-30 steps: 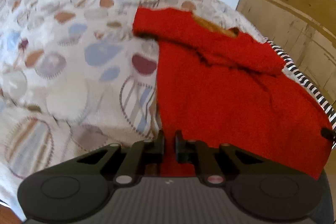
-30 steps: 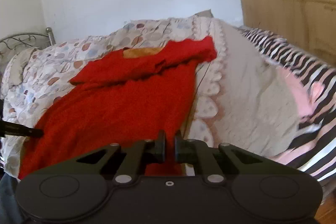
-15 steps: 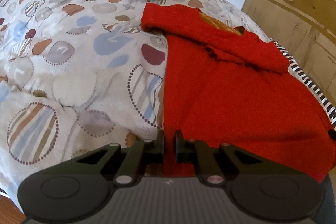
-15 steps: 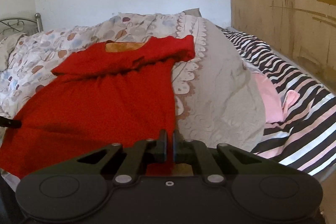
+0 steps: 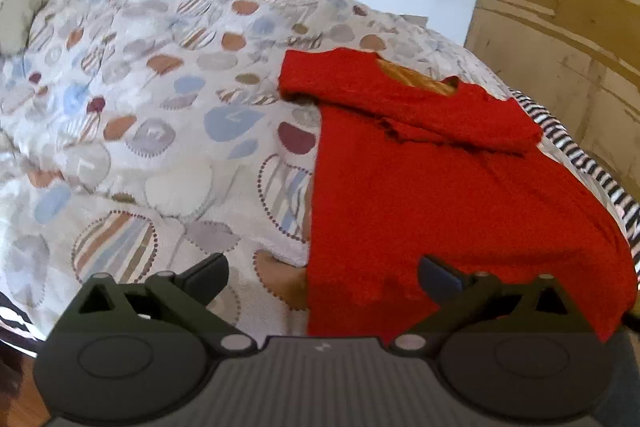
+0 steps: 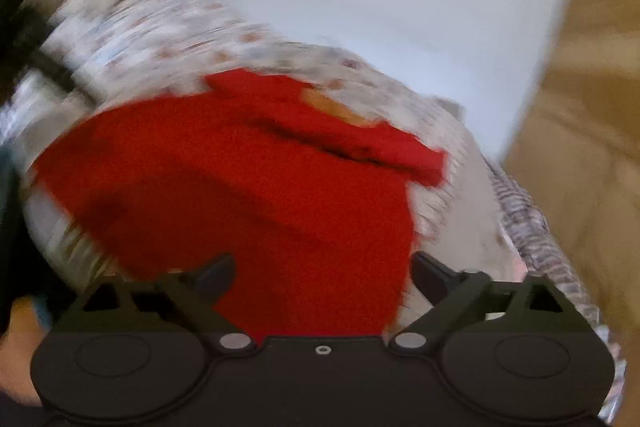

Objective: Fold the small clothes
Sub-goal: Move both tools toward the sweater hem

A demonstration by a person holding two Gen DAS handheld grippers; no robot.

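One red garment [image 5: 440,195] lies on one patterned quilt [image 5: 160,115]. One striped cloth [image 5: 592,163] shows at the quilt's edge. Two grippers are visible, left [image 5: 323,273] and right [image 6: 322,269].

You have a small red knitted garment [image 5: 448,195] spread flat on the bed just beyond the fingers, its hem nearest them and its neckline, showing an orange lining, farthest away. Both sleeves are folded in across the chest, forming a band along the top. From your right wrist the same garment [image 6: 256,187] looks blurred, its hem between the fingers.
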